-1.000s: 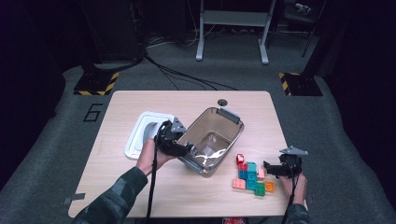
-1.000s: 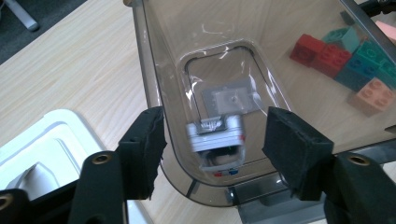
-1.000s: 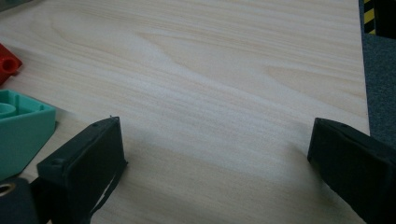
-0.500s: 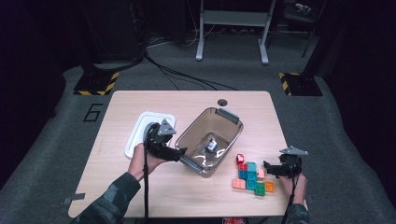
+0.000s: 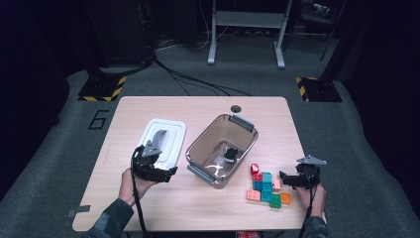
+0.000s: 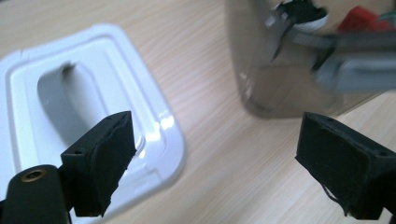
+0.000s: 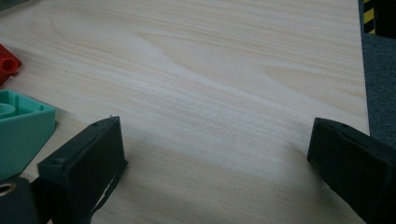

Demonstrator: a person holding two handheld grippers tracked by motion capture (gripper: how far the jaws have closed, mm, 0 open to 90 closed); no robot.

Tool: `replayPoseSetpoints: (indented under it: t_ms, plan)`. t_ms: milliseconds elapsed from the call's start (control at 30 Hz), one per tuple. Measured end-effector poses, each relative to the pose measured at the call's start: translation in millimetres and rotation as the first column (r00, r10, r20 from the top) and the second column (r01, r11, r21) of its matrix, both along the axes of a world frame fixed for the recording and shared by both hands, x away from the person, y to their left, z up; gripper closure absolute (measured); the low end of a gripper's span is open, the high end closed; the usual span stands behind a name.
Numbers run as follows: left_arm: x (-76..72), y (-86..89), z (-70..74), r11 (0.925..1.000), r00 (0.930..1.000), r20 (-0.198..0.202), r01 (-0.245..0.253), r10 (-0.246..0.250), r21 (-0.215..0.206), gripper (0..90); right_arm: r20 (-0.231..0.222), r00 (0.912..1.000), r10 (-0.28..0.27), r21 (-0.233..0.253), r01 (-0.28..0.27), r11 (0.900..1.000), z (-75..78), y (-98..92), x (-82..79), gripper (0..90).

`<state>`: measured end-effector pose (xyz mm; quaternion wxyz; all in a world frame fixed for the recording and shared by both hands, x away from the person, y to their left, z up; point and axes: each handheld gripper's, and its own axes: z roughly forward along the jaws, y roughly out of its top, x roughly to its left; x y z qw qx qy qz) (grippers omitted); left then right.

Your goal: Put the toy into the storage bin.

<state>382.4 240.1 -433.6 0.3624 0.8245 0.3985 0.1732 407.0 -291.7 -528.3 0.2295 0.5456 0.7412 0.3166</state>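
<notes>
We see one clear bin [image 5: 221, 150] mid-table with one small black thing [image 5: 231, 154] inside, one white lid [image 5: 164, 140] beside it, about nine blocks [image 5: 266, 187], our left gripper [image 5: 157, 173] and right gripper [image 5: 288, 179] both wide apart, empty

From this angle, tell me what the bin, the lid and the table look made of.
Bin: smoky see-through plastic, probably; the table shows through its walls.
Lid: glossy white plastic, judging by its highlights and moulded grey handle.
Table: pale wood or wood-look laminate, matt, with visible grain.
</notes>
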Motion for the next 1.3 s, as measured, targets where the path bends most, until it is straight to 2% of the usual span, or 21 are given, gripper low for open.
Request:
replayPoseSetpoints:
  t_ms: [100,200,367,567,600,633,667,700,800,900,1000,1033,1100,1167,1267,1300]
  plan:
    - [-4.0,12.7,-15.1,0.9993,0.9991,-0.019,-0.037,0.037,0.008,9.3,0.0,1.0,0.0,0.0,0.0,1.0,0.0,0.0,0.0,3.1]
    - [-8.3,22.8,-32.4,0.997,0.996,-0.047,-0.076,0.076,-0.015,7.4,0.0,1.0,0.0,-0.001,0.0,1.0,0.0,0.0,0.0,3.1]
    - [-19.0,26.4,-59.6,0.9961,0.9927,-0.088,-0.085,0.082,-0.025,3.9,0.0,1.0,-0.001,-0.001,0.001,1.0,0.0,0.1,-0.1,3.1]
    - [-29.5,22.6,-88.4,0.9952,0.9915,-0.088,-0.097,0.096,-0.014,1.3,0.005,1.0,-0.004,-0.002,0.004,1.0,0.0,0.1,0.1,3.1]
    - [-30.3,22.0,-91.3,0.995,0.9918,-0.08,-0.1,0.099,-0.003,0.8,0.004,1.0,-0.007,0.0,0.007,1.0,0.1,0.5,-0.1,3.1]
    - [-32.7,20.2,-94.6,0.9946,0.993,-0.056,-0.103,0.104,0.011,0.2,0.006,1.0,-0.004,-0.002,0.004,1.0,0.1,0.3,0.1,3.1]
    - [-34.2,18.3,-96.0,0.9936,0.9928,-0.04,-0.112,0.113,0.012,0.1,0.003,1.0,-0.009,-0.001,0.009,1.0,0.1,0.5,-0.2,2.8]
    - [-36.2,15.7,-96.9,0.9933,0.9934,-0.025,-0.111,0.112,0.032,0.0,0.002,0.9999,-0.012,-0.003,0.012,1.0,0.1,0.6,-0.2,2.4]
    - [-38.2,12.4,-97.8,0.9935,0.994,-0.004,-0.109,0.11,0.033,0.0,0.007,0.9999,-0.011,-0.009,0.011,1.0,0.1,1.0,-0.2,2.2]
    - [-38.1,12.8,-98.0,0.9931,0.9932,-0.015,-0.115,0.115,0.023,0.0,-0.006,1.0,-0.006,-0.01,0.006,1.0,0.7,1.1,-0.4,2.0]
    - [-38.3,12.7,-97.8,0.9933,0.9937,-0.01,-0.112,0.112,0.03,0.1,-0.043,0.9991,0.0,0.002,0.0,1.0,3.4,3.4,-2.4,0.5]
    - [-38.6,12.2,-98.1,0.9933,0.9935,-0.007,-0.113,0.113,0.025,0.2,-0.055,0.9985,-0.008,0.009,0.009,1.0,5.9,4.2,-5.2,1.8]
    - [-38.4,12.6,-97.8,0.9934,0.9937,-0.011,-0.111,0.111,0.029,0.2,-0.031,0.9993,-0.019,0.048,0.02,0.999,11.7,4.2,-11.1,3.2]
    - [-38.3,12.9,-97.8,0.9934,0.9938,-0.011,-0.11,0.111,0.03,0.2,-0.025,0.9995,-0.02,0.067,0.021,0.998,20.1,4.3,-17.6,4.0]
    - [-38.1,13.4,-97.5,0.994,0.9945,-0.014,-0.103,0.104,0.037,0.2,-0.046,0.9987,-0.022,0.09,0.026,0.996,27.2,5.3,-23.5,3.8]
    - [-38.1,13.5,-97.4,0.9939,0.9944,-0.015,-0.104,0.104,0.037,0.2,-0.071,0.9973,-0.017,0.086,0.023,0.996,32.7,9.1,-32.8,4.2]
